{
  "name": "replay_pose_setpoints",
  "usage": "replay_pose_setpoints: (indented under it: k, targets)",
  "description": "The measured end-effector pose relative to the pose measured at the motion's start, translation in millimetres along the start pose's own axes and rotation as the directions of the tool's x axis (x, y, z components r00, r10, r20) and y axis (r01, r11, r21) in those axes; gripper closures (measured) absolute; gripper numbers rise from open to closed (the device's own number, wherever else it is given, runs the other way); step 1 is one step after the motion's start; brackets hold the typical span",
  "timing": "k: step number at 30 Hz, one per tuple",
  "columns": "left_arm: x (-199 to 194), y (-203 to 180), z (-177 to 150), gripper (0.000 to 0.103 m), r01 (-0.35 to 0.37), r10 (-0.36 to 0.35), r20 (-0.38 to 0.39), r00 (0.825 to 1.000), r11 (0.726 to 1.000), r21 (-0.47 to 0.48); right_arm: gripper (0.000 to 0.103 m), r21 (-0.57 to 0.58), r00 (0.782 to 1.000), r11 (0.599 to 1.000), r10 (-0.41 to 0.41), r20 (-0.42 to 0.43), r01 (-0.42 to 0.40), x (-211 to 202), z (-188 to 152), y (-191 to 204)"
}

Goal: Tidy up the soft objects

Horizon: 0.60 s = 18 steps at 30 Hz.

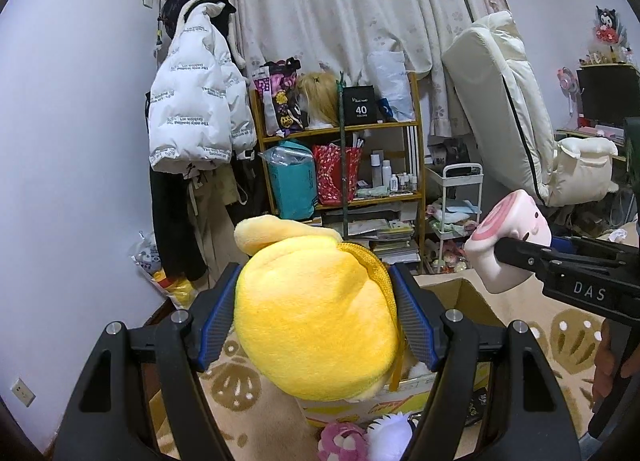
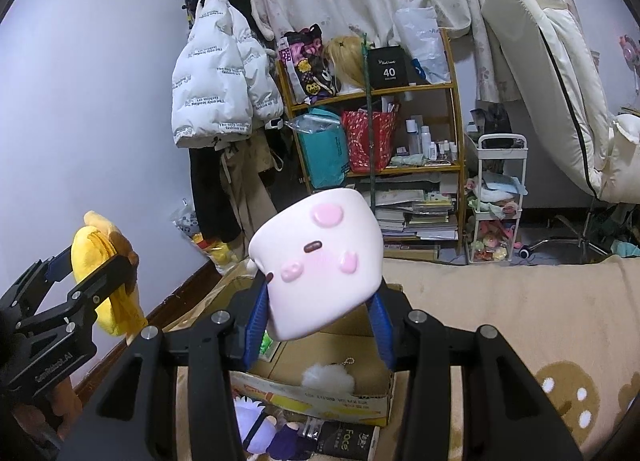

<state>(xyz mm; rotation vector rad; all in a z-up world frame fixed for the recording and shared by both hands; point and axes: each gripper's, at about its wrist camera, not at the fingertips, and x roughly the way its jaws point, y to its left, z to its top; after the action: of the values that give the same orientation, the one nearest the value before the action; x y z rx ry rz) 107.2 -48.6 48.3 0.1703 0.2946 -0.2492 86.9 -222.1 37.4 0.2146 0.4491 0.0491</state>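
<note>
A yellow plush toy (image 1: 316,321) fills the left wrist view, with my left gripper (image 1: 312,321) shut on it, blue pads pressed into both its sides. It also shows at the left of the right wrist view as the yellow plush toy (image 2: 100,261) in the left gripper (image 2: 94,281). My right gripper (image 2: 320,301) is shut on a pale pink squishy toy (image 2: 320,261) with a little face; the pink squishy toy (image 1: 508,241) also appears at the right of the left wrist view. Both toys hang above an open cardboard box (image 2: 336,393) on the floor.
A white fluffy keychain (image 2: 328,377) lies inside the box. More small plush toys (image 2: 264,429) lie in front of it on the beige rug (image 2: 520,321). Behind stand a crowded wooden shelf (image 2: 376,121), hanging coats (image 2: 220,93), a white cart (image 2: 496,201) and a leaning mattress (image 2: 552,61).
</note>
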Motion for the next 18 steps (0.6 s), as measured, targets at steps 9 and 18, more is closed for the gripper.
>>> replay_pose_setpoints:
  k: [9,18]
  targets:
    - [20,-7,-7,0.03,0.013,-0.012,-0.025,1.0,0.999,0.039,0.054,0.011,1.0,1.0,-0.004,-0.011,0.004,15,-3,-6]
    - [37,-10,-18,0.03,0.026,-0.023,-0.07,0.997,0.998,0.049,0.053,0.035,0.999,0.999,0.001,-0.05,0.001,30,-13,-13]
